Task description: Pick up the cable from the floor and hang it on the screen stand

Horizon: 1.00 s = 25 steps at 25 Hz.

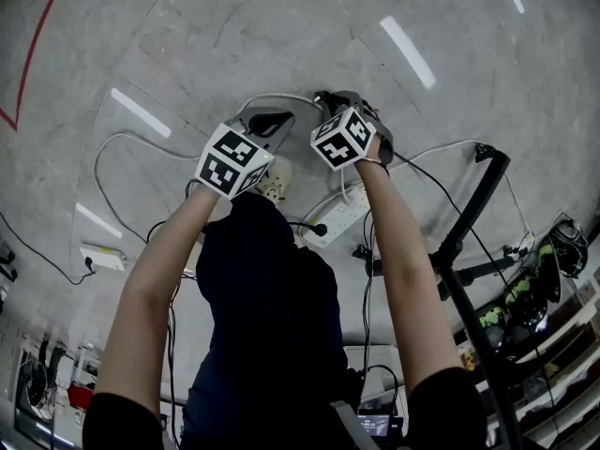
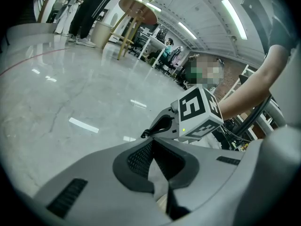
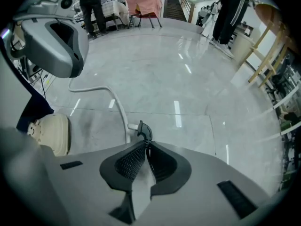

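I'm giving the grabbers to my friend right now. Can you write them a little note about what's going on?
Left gripper: shut, empty, close beside the right one.
Right gripper: shut on the black plug at the cable's end, pointing down.
Cable: white; the rest lies looped on the floor.
Stand: black, off to the right; the white cable is not on it.
Done: plug end gripped.
Left: lift the cable, carry it to the stand, hang it there.
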Tool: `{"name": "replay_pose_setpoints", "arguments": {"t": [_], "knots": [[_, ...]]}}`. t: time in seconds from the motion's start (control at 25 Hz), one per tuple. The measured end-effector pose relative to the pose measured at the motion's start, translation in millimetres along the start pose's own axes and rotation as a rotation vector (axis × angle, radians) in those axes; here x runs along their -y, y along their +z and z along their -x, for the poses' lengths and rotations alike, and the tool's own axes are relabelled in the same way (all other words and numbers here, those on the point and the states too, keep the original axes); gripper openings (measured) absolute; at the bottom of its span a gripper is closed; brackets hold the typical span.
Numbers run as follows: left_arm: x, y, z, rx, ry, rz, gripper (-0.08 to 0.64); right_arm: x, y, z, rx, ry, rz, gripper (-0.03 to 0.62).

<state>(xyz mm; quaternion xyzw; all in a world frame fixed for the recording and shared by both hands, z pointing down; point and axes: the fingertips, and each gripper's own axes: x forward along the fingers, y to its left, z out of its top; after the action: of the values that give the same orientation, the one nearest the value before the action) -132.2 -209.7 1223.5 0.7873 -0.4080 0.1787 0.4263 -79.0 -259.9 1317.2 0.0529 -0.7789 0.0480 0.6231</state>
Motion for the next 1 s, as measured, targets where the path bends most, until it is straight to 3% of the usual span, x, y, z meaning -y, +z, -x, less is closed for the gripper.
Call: {"name": "replay_pose_setpoints", "arguments": {"t": [1.0], "knots": [[101,114,123,0.057,0.056,-0.007,0.008,-5,52,221,0.101,-0.057,-0.132,0.055]]}}
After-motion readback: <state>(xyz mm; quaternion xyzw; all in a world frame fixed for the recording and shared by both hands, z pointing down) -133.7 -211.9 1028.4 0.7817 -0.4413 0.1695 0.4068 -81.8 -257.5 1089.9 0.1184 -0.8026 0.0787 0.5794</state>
